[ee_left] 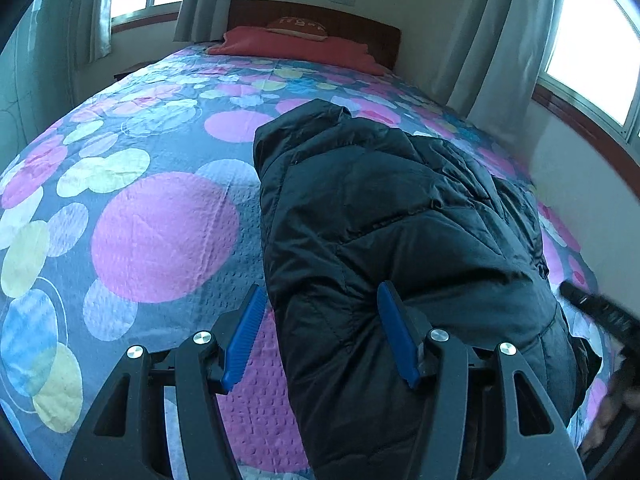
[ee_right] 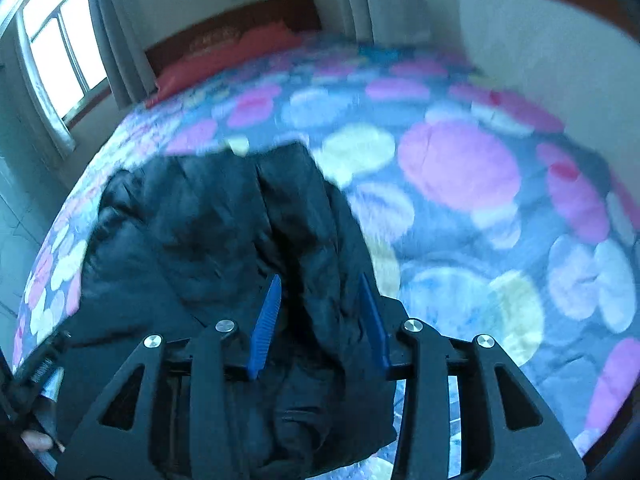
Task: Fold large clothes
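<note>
The black puffer jacket (ee_left: 400, 216) is lying lengthwise on the bed (ee_left: 160, 236), near its foot edge and toward the wall side, already narrowed into a long bundle, probably for a crosswise fold next. The left gripper (ee_left: 320, 336) is hovering with jaws spread, straddling the jacket's near edge. The right gripper (ee_right: 320, 324) is also standing released over padding. Motion blur is smearing the right view; the hem is cut off below.

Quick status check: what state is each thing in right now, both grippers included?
Black puffer jacket: folded lengthwise, lying on the bed.
Left gripper: open, straddling the jacket's left edge.
Right gripper: open, jacket fabric between its fingers.
Patterned bedspread: spread flat.
Curtains: drawn aside.
</note>
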`<state>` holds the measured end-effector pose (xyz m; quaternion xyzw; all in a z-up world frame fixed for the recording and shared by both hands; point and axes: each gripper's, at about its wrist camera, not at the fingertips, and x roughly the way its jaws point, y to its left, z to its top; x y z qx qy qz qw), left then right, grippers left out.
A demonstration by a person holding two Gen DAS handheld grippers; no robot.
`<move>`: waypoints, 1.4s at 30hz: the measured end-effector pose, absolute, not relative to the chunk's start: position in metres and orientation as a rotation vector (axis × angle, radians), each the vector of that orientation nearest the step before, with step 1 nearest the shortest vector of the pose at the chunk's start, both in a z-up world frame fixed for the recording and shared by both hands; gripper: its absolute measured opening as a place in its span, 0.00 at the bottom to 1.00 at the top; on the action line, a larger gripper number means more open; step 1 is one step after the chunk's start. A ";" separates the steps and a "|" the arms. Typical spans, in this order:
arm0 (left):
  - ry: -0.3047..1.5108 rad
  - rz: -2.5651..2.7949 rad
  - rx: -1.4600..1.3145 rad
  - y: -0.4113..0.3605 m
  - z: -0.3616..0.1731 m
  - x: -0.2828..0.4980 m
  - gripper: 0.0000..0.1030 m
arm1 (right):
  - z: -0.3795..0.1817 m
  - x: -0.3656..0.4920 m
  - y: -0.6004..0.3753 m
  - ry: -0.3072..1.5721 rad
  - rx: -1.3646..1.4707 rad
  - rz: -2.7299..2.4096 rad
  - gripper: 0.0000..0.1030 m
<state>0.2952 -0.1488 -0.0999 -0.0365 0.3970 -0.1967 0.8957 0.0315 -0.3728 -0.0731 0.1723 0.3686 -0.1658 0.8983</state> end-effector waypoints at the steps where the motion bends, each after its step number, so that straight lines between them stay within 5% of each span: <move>1: 0.823 -0.406 -0.076 -0.149 -0.099 0.295 0.56 | -0.070 0.034 -0.370 0.761 0.347 -0.332 0.41; 12: 0.806 -0.413 -0.194 -0.137 -0.079 0.295 0.57 | -0.096 0.084 -0.352 0.844 0.373 -0.199 0.43; 13: 0.825 -0.422 -0.189 -0.141 -0.083 0.299 0.57 | -0.100 0.087 -0.352 0.860 0.374 -0.176 0.37; 14: 0.842 -0.427 -0.183 -0.145 -0.088 0.301 0.57 | -0.103 0.088 -0.353 0.872 0.391 -0.144 0.18; 15: 0.847 -0.428 -0.181 -0.148 -0.090 0.302 0.58 | -0.104 0.088 -0.353 0.880 0.388 -0.143 0.18; 37: 0.876 -0.391 -0.046 -0.176 -0.128 0.319 0.58 | -0.149 0.091 -0.342 0.860 0.288 -0.233 0.16; 42: 0.881 -0.383 -0.085 -0.165 -0.114 0.310 0.59 | -0.136 0.080 -0.339 0.852 0.284 -0.250 0.22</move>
